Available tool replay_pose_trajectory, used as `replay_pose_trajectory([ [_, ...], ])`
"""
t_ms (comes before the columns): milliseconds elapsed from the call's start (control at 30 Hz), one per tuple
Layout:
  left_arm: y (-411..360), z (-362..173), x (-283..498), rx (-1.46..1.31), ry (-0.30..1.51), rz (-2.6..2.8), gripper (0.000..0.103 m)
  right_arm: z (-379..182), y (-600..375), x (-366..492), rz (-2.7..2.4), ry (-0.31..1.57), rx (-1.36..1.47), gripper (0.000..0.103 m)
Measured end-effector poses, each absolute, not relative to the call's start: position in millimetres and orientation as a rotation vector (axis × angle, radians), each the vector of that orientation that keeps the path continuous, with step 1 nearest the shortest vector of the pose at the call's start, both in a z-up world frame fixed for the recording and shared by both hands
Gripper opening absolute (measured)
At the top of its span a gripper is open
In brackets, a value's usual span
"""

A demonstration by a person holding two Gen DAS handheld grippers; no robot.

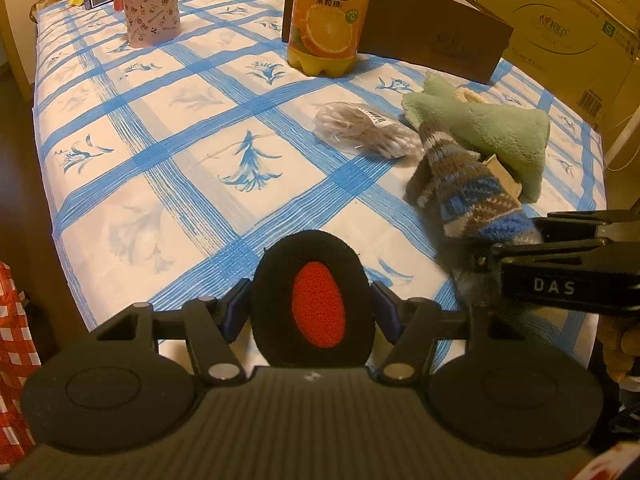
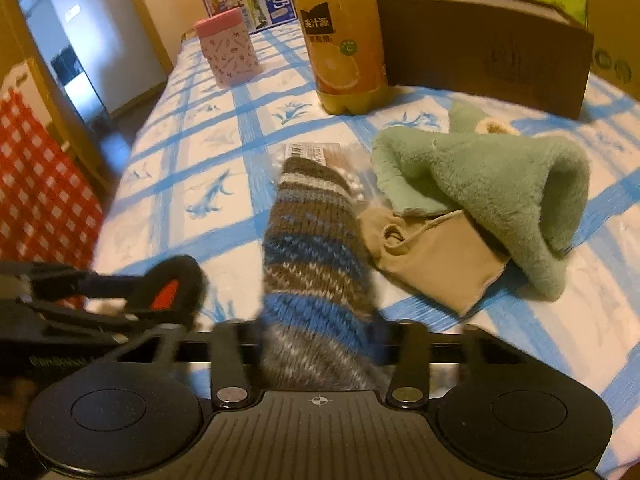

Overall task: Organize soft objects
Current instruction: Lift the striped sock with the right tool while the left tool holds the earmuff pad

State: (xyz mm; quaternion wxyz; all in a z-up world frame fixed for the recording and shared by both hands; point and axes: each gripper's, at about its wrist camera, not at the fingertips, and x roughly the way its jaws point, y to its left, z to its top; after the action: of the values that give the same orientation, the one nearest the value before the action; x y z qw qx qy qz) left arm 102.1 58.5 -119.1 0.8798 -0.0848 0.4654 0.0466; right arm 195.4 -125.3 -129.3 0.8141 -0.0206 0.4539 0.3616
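Note:
My left gripper [image 1: 312,304] is shut on a black oval ear pad with a red centre [image 1: 318,312], its blue fingers pressing both sides just above the blue-checked tablecloth [image 1: 168,184]. The right gripper [image 2: 320,344] is shut on the cuff end of a striped blue-and-brown knitted mitten [image 2: 316,248], whose far end rests on the table. In the left wrist view that mitten [image 1: 464,184] runs into the right gripper [image 1: 532,236] at the right edge. Beside the mitten lie a green plush cloth [image 2: 500,184] and a beige fabric piece [image 2: 436,264].
A clear bag of cotton swabs [image 1: 360,128] lies partly under the mitten's tip. Behind stand an orange juice bottle [image 1: 326,20], a brown box [image 1: 432,32] and a pink tin [image 1: 148,4]. A cardboard carton [image 1: 560,20] borders the right, and a red checked bag [image 1: 12,340] hangs left.

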Motion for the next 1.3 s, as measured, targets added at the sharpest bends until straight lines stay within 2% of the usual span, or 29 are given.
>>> replay_pose_trajectory([
  [33, 58.5, -118.9, 102.1, -0.176, 0.970, 0.097, 0.061, -129.6, -124.9, 194.5, 0.768, 0.962, -0.060, 0.028],
  [167, 59.2, -118.1, 102.0, -0.178, 0.970, 0.095, 0.060, -129.2, -129.9, 193.1, 0.781, 0.957, -0.048, 0.023],
  [433, 65.7, -107.4, 103.3, -0.156, 0.948, 0.086, 0.060, -107.5, -141.3, 188.6, 0.827, 0.900, -0.028, 0.022],
  [700, 92.8, -66.1, 126.3, -0.063, 0.855, 0.100, 0.060, -64.5, -170.3, 220.5, 0.817, 0.812, 0.004, 0.022],
  [967, 144.3, -6.3, 190.1, 0.015, 0.709, 0.115, 0.060, -17.3, -193.1, 292.4, 0.795, 0.707, -0.006, 0.022],
  [1300, 187.2, 54.2, 319.4, 0.040, 0.563, 0.066, 0.060, 25.4, -178.4, 402.7, 0.775, 0.566, -0.015, 0.022],
])
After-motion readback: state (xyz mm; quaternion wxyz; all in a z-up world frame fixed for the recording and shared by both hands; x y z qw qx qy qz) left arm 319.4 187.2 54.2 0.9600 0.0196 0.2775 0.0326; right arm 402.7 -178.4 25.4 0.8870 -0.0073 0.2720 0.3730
